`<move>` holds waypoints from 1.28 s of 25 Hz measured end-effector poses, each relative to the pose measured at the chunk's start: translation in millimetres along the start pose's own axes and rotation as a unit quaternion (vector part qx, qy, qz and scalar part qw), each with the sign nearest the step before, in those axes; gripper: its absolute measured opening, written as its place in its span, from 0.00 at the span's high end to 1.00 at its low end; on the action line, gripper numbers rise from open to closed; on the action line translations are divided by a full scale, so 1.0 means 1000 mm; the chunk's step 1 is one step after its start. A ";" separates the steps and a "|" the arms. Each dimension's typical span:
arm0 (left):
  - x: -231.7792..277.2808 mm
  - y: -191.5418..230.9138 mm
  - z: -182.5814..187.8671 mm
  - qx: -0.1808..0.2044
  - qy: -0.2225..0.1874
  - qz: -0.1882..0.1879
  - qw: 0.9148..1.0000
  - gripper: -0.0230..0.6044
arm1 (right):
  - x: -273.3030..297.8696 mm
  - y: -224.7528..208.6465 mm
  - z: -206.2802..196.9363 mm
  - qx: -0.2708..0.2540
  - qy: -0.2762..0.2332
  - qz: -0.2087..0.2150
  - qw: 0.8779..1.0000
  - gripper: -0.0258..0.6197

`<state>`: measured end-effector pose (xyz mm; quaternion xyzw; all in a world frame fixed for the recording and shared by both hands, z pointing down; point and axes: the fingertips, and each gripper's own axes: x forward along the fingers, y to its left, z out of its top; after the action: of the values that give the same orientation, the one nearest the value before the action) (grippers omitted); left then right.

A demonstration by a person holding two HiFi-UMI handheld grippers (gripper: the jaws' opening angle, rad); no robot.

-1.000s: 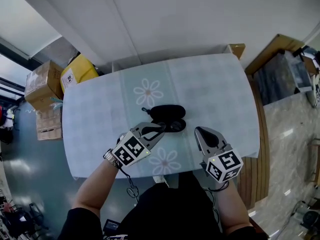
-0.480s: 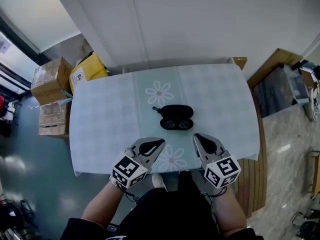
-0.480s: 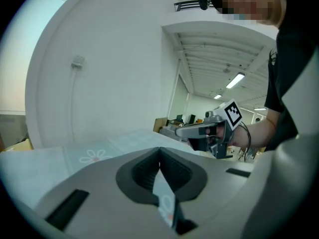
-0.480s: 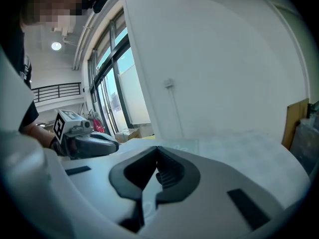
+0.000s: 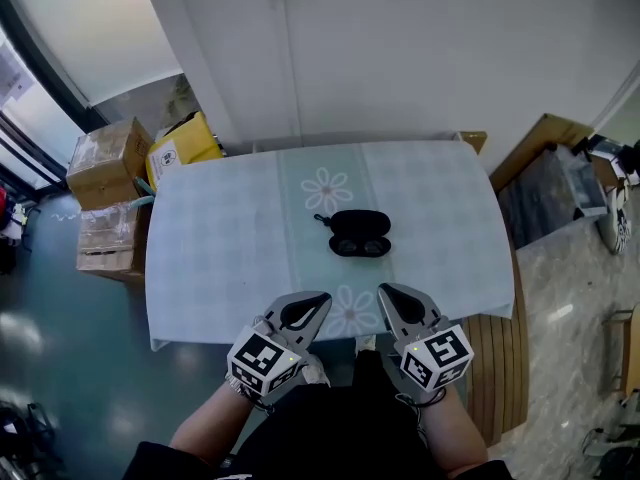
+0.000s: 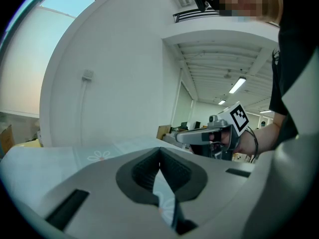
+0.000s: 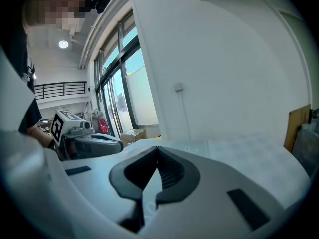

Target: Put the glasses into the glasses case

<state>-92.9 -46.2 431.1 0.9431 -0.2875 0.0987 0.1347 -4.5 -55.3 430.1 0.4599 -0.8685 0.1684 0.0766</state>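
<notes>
White wall (image 5: pixel 400 58) at the far side, bare but for a small plate high up; cardboard boxes (image 5: pixel 105 163) and a yellow box (image 5: pixel 185 143) stacked on the floor to the far left. Worktop (image 5: pixel 230 248) is covered by a pale blue-green checked cloth, smooth, printed with daisy motifs down its middle. Glasses case (image 5: pixel 360 223) sits near the worktop's centre, a little right: black, matte, oval clamshell, lying open with its lid hinged toward the far side and a small loop (image 5: pixel 319 218) at its left end. Glasses (image 5: pixel 362 248) appear to lie folded in the near half, where two dark rounded lens shapes show; frame detail too small to tell. Left gripper (image 5: pixel 318 300) and right gripper (image 5: pixel 386 292) hover side by side over the near edge, well apart from the case. Both are grey moulded plastic with dark ribbed pads. Left fingers (image 6: pixel 142 171) meet at their tips with nothing between them; right fingers (image 7: pixel 172 173) likewise closed and empty. Judgement: the placing looks done, glasses resting inside the case. What may remain is folding the lid shut, though the task sentence does not ask for it.
</notes>
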 end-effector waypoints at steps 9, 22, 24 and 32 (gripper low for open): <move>-0.029 -0.025 -0.010 0.019 -0.004 -0.015 1.000 0.92 | -0.023 0.043 -0.015 0.001 -0.006 -0.019 1.000 0.92; -0.044 -0.052 -0.016 0.040 0.000 -0.045 0.998 0.92 | -0.048 0.060 -0.020 -0.001 -0.013 -0.038 0.999 0.92; -0.044 -0.055 -0.015 0.043 -0.001 -0.045 0.998 0.92 | -0.051 0.061 -0.019 -0.002 -0.015 -0.037 0.999 0.92; -0.048 -0.061 -0.016 0.036 0.001 -0.034 0.999 0.92 | -0.059 0.064 -0.027 0.000 -0.014 -0.031 0.999 0.92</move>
<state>-99.3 32.3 421.0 0.9564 -0.2516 0.1057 0.1039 -24.4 33.5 423.5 0.4891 -0.8547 0.1593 0.0696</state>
